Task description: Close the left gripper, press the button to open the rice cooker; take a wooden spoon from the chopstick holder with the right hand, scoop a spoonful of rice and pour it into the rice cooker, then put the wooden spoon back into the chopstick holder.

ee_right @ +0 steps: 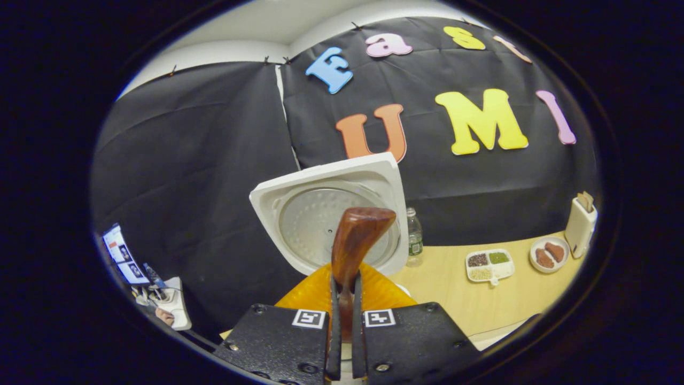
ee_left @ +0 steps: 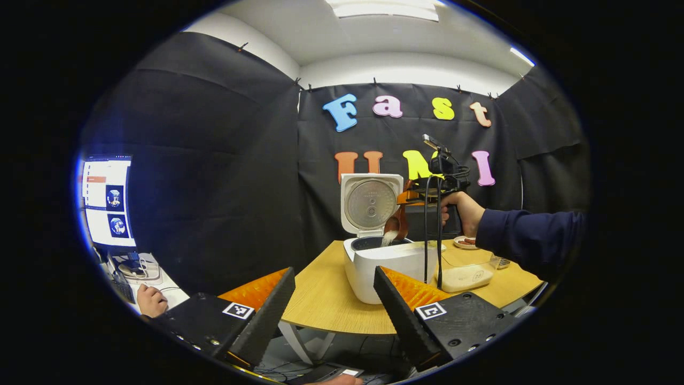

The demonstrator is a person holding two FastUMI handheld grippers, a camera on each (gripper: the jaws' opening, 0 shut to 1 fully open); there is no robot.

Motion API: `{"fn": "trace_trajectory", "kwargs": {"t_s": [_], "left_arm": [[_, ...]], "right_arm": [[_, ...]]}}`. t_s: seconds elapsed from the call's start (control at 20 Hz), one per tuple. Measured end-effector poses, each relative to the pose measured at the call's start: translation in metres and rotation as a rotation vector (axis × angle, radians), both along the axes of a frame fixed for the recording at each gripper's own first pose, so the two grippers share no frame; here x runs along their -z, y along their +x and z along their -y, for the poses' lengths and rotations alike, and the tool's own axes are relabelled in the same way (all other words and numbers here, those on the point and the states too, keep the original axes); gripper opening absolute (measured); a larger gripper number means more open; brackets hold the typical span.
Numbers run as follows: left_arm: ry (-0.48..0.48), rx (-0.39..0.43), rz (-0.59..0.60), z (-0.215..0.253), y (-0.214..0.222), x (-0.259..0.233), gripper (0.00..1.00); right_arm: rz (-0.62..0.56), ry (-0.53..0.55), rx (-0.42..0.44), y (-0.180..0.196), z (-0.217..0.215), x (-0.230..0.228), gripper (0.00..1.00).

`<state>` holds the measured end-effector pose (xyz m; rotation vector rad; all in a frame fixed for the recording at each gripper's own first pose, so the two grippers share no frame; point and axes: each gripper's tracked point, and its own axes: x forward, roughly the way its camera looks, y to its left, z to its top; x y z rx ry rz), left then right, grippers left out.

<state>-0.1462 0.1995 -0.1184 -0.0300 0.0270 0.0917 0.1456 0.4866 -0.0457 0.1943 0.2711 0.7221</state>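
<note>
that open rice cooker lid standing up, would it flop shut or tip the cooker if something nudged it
The rice cooker lid stands upright on its own, so the hinge probably holds against a light nudge. It looks rigid, plastic with a metal inner plate. The rice cooker has a broad, squat body on the table, so tipping seems unlikely.

Left claw [ee_left: 334, 299] is hovering with fingers spread wide apart. Right claw [ee_right: 342, 299] is clamping a wooden spoon [ee_right: 355, 240], gripped by a sleeved hand [ee_left: 462, 211].

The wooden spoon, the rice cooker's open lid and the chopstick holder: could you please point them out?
wooden spoon [ee_right: 355, 235], right gripper view, back of its bowl
lid [ee_left: 370, 203], left gripper view, inner metal plate
chopstick holder [ee_right: 581, 226], right gripper view, its side wall
</note>
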Motion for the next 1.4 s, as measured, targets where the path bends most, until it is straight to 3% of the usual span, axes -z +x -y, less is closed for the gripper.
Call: {"fn": "trace_trajectory", "kwargs": {"t_s": [0.55,0.7,1.0,1.4], "left_arm": [[0.012,0.005,-0.018,0.005,0.004,0.005,0.94],[0.015,0.018,-0.022,0.006,0.004,0.003,0.94],[0.028,0.047,0.015,0.040,0.018,-0.014,0.94],[-0.026,0.111,0.045,0.088,0.032,-0.022,0.94]], "right_arm": [[0.486,-0.280,-0.057,-0.022,-0.001,-0.020,0.13],[0.472,-0.272,-0.043,-0.023,0.006,-0.019,0.13],[0.411,-0.204,-0.003,-0.023,0.074,-0.026,0.13],[0.365,-0.155,0.086,-0.034,0.201,-0.025,0.13]]}}
